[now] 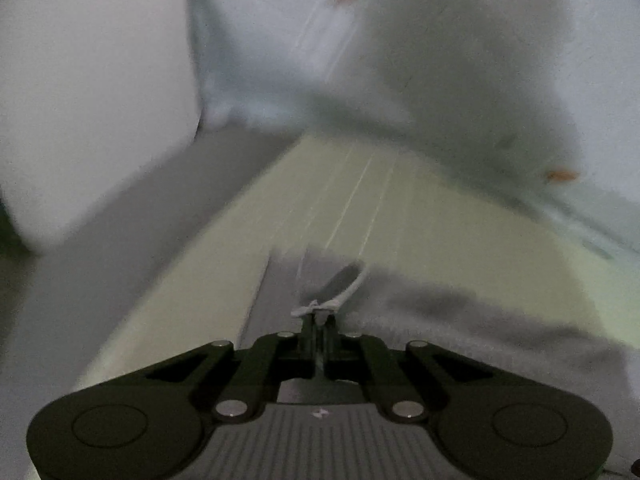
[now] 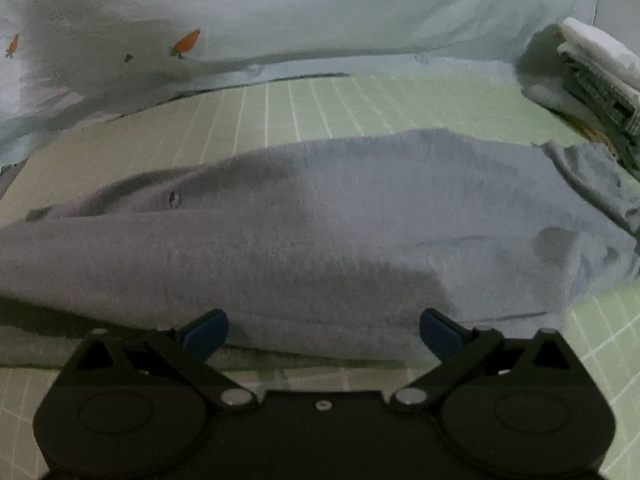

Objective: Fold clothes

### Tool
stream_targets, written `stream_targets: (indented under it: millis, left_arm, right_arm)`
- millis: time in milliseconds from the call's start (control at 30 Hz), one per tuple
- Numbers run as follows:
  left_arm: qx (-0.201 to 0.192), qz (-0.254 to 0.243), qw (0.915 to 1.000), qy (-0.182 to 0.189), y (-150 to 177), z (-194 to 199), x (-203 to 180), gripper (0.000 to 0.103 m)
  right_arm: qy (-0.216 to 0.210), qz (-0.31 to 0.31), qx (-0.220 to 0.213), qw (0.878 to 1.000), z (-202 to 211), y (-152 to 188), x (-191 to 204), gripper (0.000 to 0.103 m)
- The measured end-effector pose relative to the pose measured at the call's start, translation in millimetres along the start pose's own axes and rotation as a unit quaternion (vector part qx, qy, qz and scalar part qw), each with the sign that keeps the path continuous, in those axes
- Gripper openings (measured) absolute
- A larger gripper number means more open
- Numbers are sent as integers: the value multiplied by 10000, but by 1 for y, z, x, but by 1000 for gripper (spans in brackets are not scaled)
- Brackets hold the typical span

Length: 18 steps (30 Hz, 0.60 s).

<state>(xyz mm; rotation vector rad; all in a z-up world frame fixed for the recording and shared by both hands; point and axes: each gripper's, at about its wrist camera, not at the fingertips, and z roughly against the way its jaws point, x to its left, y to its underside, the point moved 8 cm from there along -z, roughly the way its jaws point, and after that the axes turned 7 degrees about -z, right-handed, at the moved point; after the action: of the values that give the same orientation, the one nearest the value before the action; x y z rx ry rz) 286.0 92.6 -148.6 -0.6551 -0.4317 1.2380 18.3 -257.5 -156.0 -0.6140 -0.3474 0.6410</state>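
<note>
Pinching the grey garment's edge [image 1: 320, 312] between closed fingers, the left gripper [image 1: 319, 320] has cloth and a pale thread-like bit bunched at its tips, likely to carry that edge over for a fold. Beyond it runs the green grid mat [image 1: 360, 208]. Ahead of the right gripper [image 2: 322, 332], whose blue pads [image 2: 206, 334] stand wide apart with nothing between them, the grey garment [image 2: 320, 216] lies spread, its near hem just in front. Farther right sits a folded stack [image 2: 592, 72].
</note>
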Motion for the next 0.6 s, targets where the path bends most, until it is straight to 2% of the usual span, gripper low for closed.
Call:
stream_targets:
  millis: [67, 200, 367, 600]
  left_arm:
    - [370, 213, 9991, -20, 22, -16, 9, 4]
    - [525, 475, 9975, 42, 44, -17, 13, 5]
    - [529, 214, 9984, 29, 48, -18, 13, 13]
    - [769, -2, 9969, -142, 69, -2, 29, 15]
  right_arm:
    - [-29, 64, 89, 9999, -2, 4, 5, 103]
    - [-197, 121, 277, 9993, -2, 11, 19, 103]
    - [-550, 129, 538, 9970, -8, 19, 49, 103]
    - [-553, 330, 566, 9963, -4, 26, 63, 103]
